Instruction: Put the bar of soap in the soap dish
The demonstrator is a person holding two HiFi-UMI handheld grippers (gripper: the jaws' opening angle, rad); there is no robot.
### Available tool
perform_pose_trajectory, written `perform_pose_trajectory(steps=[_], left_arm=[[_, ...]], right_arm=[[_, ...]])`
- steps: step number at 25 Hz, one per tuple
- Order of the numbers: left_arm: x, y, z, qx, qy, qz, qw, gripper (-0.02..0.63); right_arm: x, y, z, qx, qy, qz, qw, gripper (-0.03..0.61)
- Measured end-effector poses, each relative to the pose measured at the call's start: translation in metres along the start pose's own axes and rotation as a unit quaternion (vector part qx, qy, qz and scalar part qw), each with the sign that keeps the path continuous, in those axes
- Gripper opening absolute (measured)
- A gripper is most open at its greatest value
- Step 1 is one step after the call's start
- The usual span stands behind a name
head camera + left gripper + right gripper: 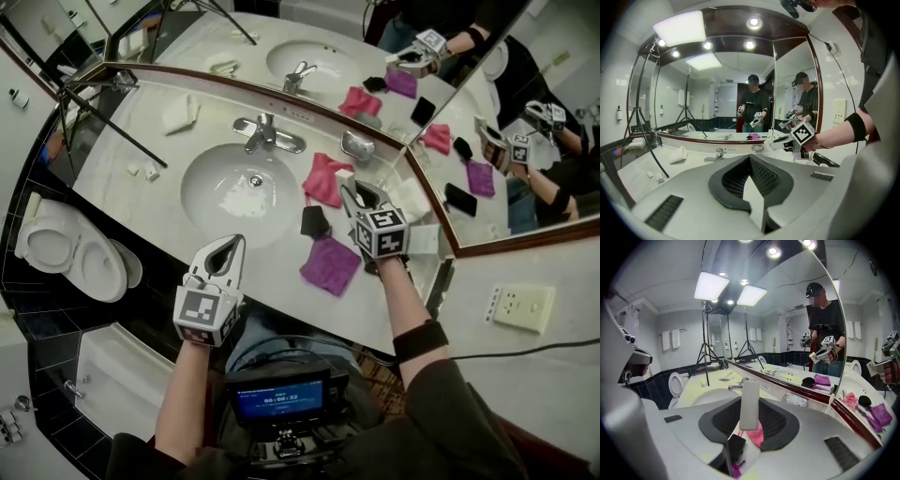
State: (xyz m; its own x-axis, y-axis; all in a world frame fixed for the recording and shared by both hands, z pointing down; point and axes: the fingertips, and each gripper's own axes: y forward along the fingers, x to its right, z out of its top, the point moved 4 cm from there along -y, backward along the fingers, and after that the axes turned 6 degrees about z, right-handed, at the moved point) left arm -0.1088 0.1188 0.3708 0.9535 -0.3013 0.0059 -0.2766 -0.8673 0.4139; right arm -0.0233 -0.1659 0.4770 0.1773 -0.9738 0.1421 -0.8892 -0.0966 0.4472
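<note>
My right gripper [358,199] hangs above the counter's right part, over the pink cloth [325,178], and is shut on a white bar of soap [750,399]. The bar stands upright between its jaws in the right gripper view [750,420]. The silver soap dish [357,146] sits at the back of the counter by the mirror, just beyond that gripper; it also shows ahead as the soap dish [794,400]. My left gripper [225,255] is shut on nothing near the counter's front edge, before the sink. From the left gripper view [752,185] the right gripper [787,140] shows raised.
A round sink basin [239,183] with a chrome faucet [265,131] fills the counter's middle. A purple cloth [331,264] and a black object [315,223] lie below the right gripper. A folded white towel [178,114] and tripod leg [112,127] are at left, a toilet [70,253] beyond.
</note>
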Motion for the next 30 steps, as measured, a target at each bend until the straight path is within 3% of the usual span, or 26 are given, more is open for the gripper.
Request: perform_pose_trajectory(steps=[3,7,12,18,21,25,30], left_arm=[[-0.007,0.008,0.001,0.000,0.006,0.014,0.9999,0.004],[-0.006,0.022,0.005,0.001,0.016,-0.001,0.9999,0.004],[-0.008,0.047,0.011,0.002,0.038,-0.031,0.9988,0.004],[-0.022,0.082,0.031,0.018,0.043,-0.027,0.9986,0.004],[-0.030,0.098,0.037,0.023,0.051,-0.031,0.9980,0.004],[-0.040,0.113,0.039,0.024,0.062,-0.038,0.9970,0.004],[-0.047,0.121,0.032,0.014,0.068,-0.043,0.9967,0.004]], right_arm=[[0.002,0.003,0.001,0.005,0.023,-0.007,1.000,0.129],[0.013,0.011,0.005,0.024,0.080,-0.028,0.996,0.129],[0.033,0.034,0.009,0.062,0.187,-0.060,0.979,0.129],[0.070,0.070,0.007,0.119,0.330,-0.105,0.930,0.129],[0.087,0.085,0.001,0.132,0.368,-0.129,0.911,0.130],[0.103,0.104,-0.009,0.143,0.399,-0.145,0.894,0.130],[0.125,0.116,-0.023,0.172,0.477,-0.161,0.847,0.130]])
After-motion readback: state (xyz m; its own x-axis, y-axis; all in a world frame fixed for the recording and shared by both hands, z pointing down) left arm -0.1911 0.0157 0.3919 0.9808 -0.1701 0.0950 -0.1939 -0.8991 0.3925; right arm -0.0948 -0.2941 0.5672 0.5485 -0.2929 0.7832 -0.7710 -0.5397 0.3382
